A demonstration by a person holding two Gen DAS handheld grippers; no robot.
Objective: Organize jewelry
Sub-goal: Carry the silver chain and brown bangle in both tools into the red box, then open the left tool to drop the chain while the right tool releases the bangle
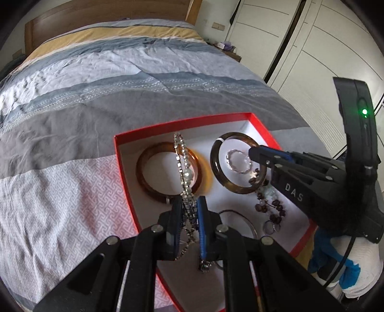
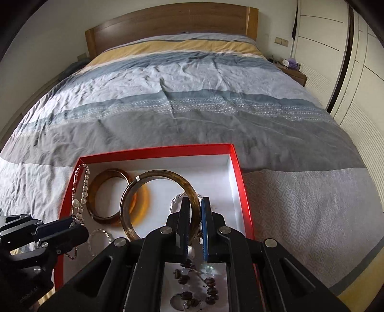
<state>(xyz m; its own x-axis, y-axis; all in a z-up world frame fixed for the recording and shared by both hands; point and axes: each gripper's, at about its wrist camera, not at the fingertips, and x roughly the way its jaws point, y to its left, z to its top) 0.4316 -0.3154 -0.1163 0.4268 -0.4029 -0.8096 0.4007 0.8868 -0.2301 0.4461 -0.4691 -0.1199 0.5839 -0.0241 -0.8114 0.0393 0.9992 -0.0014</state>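
A red box (image 1: 124, 165) (image 2: 240, 172) with a white inside lies on the bed and holds the jewelry. My left gripper (image 1: 189, 201) (image 2: 74, 224) is shut on a bundle of pearl and rhinestone chains (image 1: 183, 163) (image 2: 84, 187), which stick up from its tips over the box. My right gripper (image 1: 252, 152) (image 2: 195, 200) is shut on the rim of a dark brown bangle (image 1: 216, 156) (image 2: 153, 174), held tilted above the box floor. An amber bangle (image 1: 148, 158) (image 2: 100, 177) lies flat in the box. A clear crystal bracelet (image 1: 237, 163) lies below the dark bangle.
Dark bead strands (image 1: 271, 206) (image 2: 211, 288), a thin silver bangle (image 1: 244, 220) and small rings lie in the box's near part. The striped quilt (image 1: 96, 96) spreads all around, up to a wooden headboard (image 2: 168, 21). White wardrobes (image 2: 336, 60) stand to the right.
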